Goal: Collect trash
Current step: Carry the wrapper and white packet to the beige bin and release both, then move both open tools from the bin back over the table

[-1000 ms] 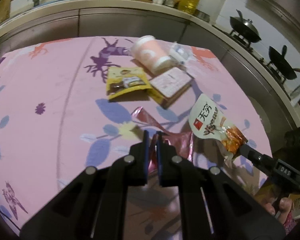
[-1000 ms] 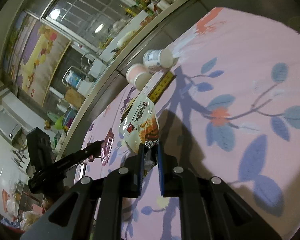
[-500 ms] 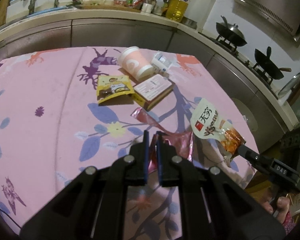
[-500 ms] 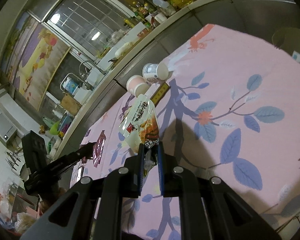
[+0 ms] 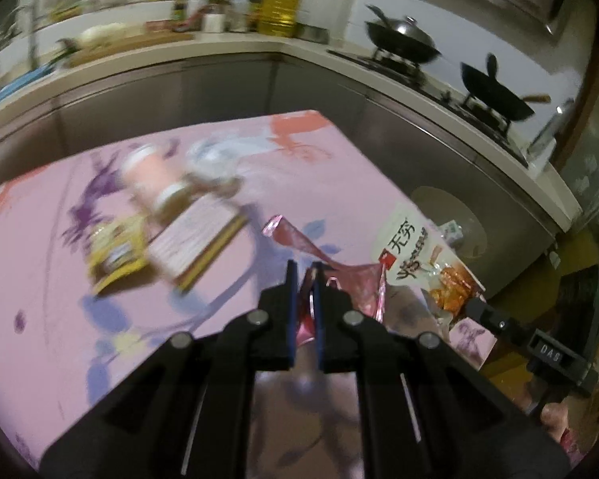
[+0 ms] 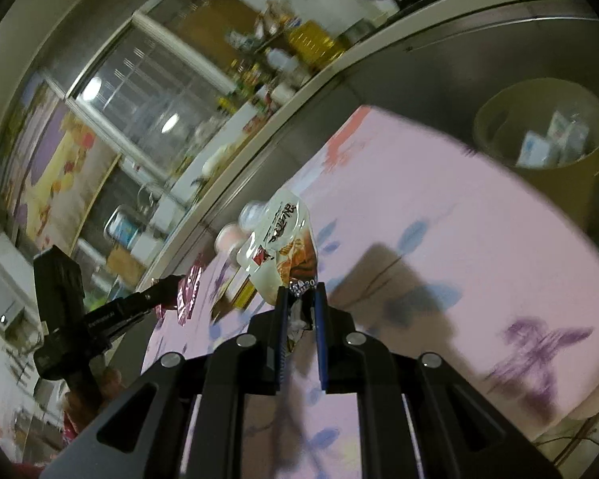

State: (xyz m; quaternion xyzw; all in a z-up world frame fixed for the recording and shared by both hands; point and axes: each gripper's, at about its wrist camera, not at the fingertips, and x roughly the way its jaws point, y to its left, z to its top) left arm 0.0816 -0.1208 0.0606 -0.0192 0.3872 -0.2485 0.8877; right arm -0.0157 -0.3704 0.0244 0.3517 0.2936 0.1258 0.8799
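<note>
My left gripper (image 5: 304,269) is shut on a crumpled pink foil wrapper (image 5: 351,275), held up above the pink flowered tablecloth (image 5: 60,279). My right gripper (image 6: 299,291) is shut on the bottom edge of a white snack pouch (image 6: 277,235) with red and orange print, also lifted off the table. In the left wrist view that snack pouch (image 5: 415,255) hangs to the right, pinched by the other gripper (image 5: 475,307). The right wrist view shows the left gripper (image 6: 175,281) with the pink wrapper (image 6: 189,291) at the left.
A pink cup (image 5: 155,179), a clear container (image 5: 215,159), a flat box (image 5: 195,239) and a yellow packet (image 5: 118,255) lie on the cloth. A round tan bin (image 6: 539,147) with scraps inside stands past the table's far right edge. Steel counters with pans (image 5: 403,44) surround it.
Both grippers have lifted and swung right with their wrappers still held. The bin beyond the table edge has come into view, and the table items have slid left.
</note>
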